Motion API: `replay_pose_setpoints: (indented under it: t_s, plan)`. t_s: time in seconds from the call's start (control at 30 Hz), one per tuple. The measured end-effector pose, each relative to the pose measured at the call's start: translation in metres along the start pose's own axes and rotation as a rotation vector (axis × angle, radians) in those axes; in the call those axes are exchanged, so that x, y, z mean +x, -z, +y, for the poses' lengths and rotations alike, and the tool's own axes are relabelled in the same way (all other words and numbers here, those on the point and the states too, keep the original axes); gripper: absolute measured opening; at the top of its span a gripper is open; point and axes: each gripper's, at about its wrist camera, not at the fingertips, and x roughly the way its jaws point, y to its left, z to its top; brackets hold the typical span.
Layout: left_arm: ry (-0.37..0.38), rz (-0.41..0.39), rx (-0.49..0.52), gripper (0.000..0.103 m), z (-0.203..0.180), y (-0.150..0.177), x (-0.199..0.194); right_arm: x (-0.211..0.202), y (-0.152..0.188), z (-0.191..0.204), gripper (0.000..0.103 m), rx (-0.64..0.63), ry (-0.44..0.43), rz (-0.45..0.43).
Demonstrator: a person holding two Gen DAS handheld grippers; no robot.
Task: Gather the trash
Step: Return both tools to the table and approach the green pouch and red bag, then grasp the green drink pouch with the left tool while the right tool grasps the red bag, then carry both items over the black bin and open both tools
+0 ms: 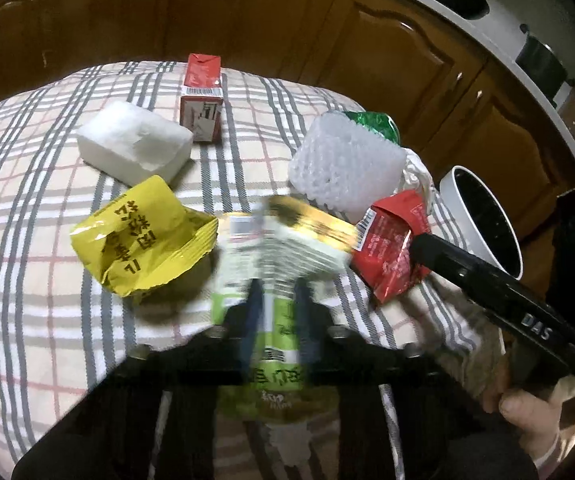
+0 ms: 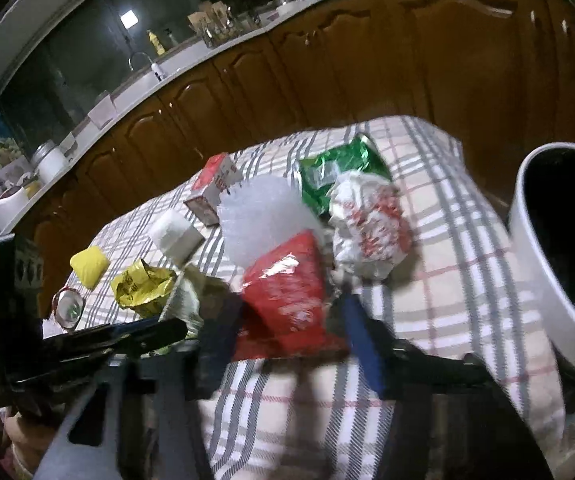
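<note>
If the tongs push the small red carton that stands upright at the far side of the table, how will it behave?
The red carton stands tall on a small base, so a push near its top would probably tip it. It looks like a stiff box, so it should keep its shape. The checked cloth beneath may bunch and catch it rather than let it slide.

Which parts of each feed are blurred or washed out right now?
Left wrist view: the green-and-gold packet in the left gripper is smeared by motion; the yellow wrapper and red carton stay sharp. Right wrist view: the red wrapper at the right gripper is blurred, the white foam net washed out; glare streaks the cabinet doors.
</note>
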Motion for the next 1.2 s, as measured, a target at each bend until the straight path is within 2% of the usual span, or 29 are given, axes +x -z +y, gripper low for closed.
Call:
replay_pose_setpoints:
  t_s: [0.07,0.1,0.4,0.67,1.2]
  plan:
    - [-0.003,-0.008,0.010,0.006,-0.002,0.001,-0.001,-0.001,0.002,0.003,0.030,-0.010,-0.003,-0.001]
    - [-0.008,-0.014,0.016,0.006,-0.003,0.002,-0.003,-0.005,0.003,0.005,0.009,-0.022,-0.005,-0.007]
    - [0.019,-0.060,0.037,0.005,-0.014,0.012,-0.032,-0.043,0.015,0.011,0.003,-0.031,-0.029,-0.047]
    - [0.085,-0.093,0.080,0.005,-0.043,0.013,-0.053,-0.088,0.021,-0.001,0.002,-0.010,-0.012,-0.114]
    - [0.164,-0.079,0.206,0.004,-0.123,0.002,-0.040,-0.154,0.022,-0.059,0.002,0.095,0.093,-0.247]
